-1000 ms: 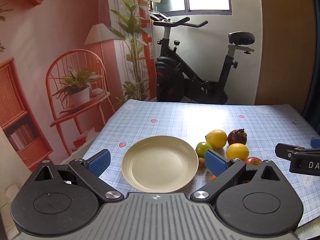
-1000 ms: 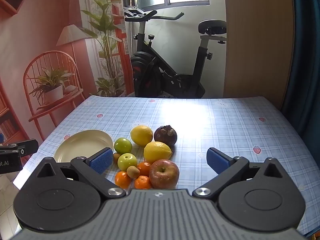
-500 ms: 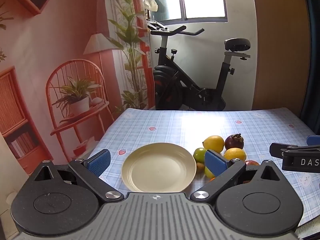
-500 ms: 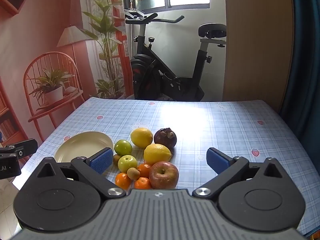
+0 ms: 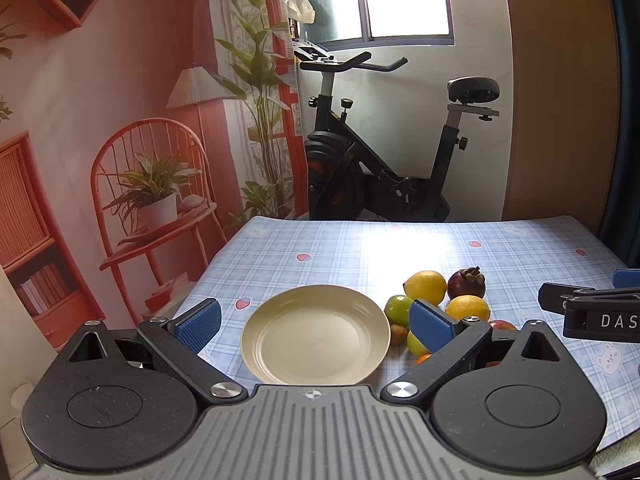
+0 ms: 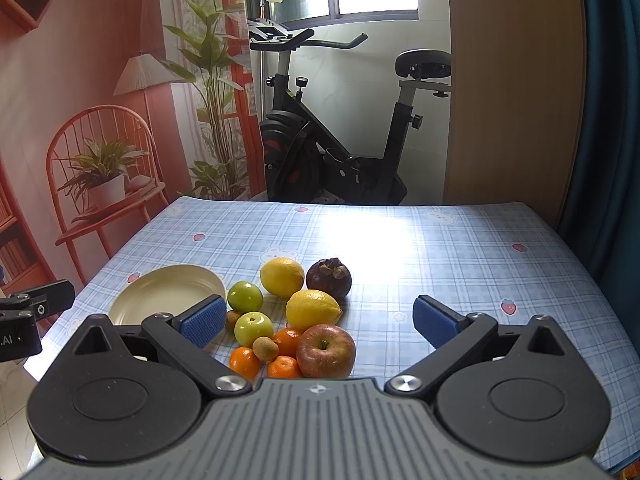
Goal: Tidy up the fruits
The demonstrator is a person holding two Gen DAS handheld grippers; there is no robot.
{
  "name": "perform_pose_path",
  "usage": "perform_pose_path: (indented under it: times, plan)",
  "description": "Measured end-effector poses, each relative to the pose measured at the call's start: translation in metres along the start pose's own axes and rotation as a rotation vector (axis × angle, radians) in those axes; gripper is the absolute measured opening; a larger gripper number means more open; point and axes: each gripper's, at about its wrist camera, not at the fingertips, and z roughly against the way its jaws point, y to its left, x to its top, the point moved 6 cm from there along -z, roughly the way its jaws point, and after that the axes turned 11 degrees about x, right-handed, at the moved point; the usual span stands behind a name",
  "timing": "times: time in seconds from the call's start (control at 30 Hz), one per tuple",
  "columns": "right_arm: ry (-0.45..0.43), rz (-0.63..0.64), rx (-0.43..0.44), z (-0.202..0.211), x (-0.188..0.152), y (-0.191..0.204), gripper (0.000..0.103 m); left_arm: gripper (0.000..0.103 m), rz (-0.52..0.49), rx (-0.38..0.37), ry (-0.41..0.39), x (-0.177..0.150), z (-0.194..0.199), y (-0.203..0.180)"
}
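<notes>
A blue checked tablecloth (image 6: 440, 248) covers the table. On its near left lies a cream plate (image 5: 316, 336), bare. Just right of it the fruits cluster: apple (image 6: 326, 351), two lemons (image 6: 282, 276), mangosteen (image 6: 329, 279), limes, tangerines. Left gripper (image 5: 316, 322) and right gripper (image 6: 318, 318) both gape, holding nothing.
</notes>
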Motion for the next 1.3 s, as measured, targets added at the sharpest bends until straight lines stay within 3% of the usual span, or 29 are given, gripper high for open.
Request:
perform_pose_path:
  times: [1.3]
  plan:
    - [-0.006, 0.004, -0.003, 0.0, -0.0008, -0.0001, 0.102, 0.101, -0.001, -0.005, 0.001, -0.0019, -0.001, -0.0024]
